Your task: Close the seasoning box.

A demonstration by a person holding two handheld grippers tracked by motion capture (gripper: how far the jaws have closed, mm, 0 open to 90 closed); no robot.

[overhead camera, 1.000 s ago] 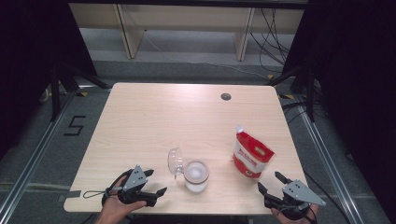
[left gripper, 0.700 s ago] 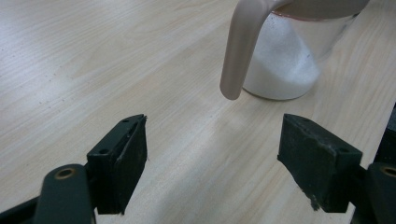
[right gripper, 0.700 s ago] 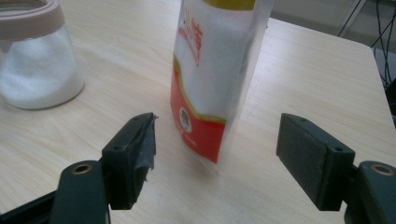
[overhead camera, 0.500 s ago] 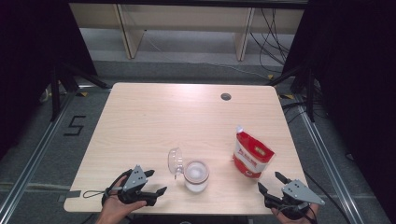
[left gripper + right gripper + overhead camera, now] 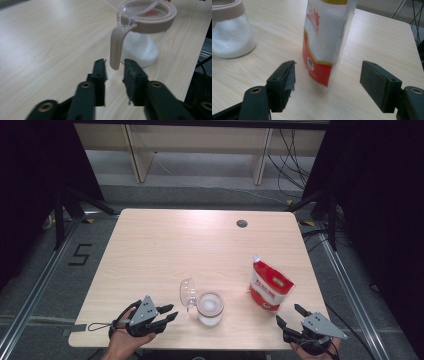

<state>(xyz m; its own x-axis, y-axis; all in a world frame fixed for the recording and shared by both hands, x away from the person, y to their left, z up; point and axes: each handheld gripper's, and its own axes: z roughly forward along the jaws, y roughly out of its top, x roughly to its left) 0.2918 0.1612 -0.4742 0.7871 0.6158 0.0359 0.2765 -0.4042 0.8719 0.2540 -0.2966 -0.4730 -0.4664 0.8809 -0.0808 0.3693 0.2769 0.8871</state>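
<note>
At the near edge of the desk (image 5: 150,245), around seven o'clock in the high view, I see my left hand-held gripper (image 5: 169,312) held low in a hand (image 5: 122,340), its jaws a little apart and pointing toward the jar (image 5: 210,308) at its three o'clock. Through the left gripper view, the two black jaws of that left hand-held gripper (image 5: 114,68) stand with a narrow gap, and the tan handle (image 5: 116,47) hanging from the jar's clear, flipped-open lid (image 5: 136,6) dips to just above that gap; I cannot tell whether it touches either jaw. The jar (image 5: 146,35) has a tan collar and white grains inside.

Over at five o'clock in the high view, my right hand-held gripper (image 5: 290,315) sits near the desk's front right corner, jaws spread wide and empty. In the right gripper view, those jaws of the right hand-held gripper (image 5: 328,77) stand well apart, with the red-and-white pouch (image 5: 324,37) upright just beyond them, touching neither pad.

Farther up, the pouch (image 5: 269,286) stands at the jar's two o'clock, near but apart from it. Toward one o'clock, a small dark round hole (image 5: 242,223) sits in the desk near its far edge.
</note>
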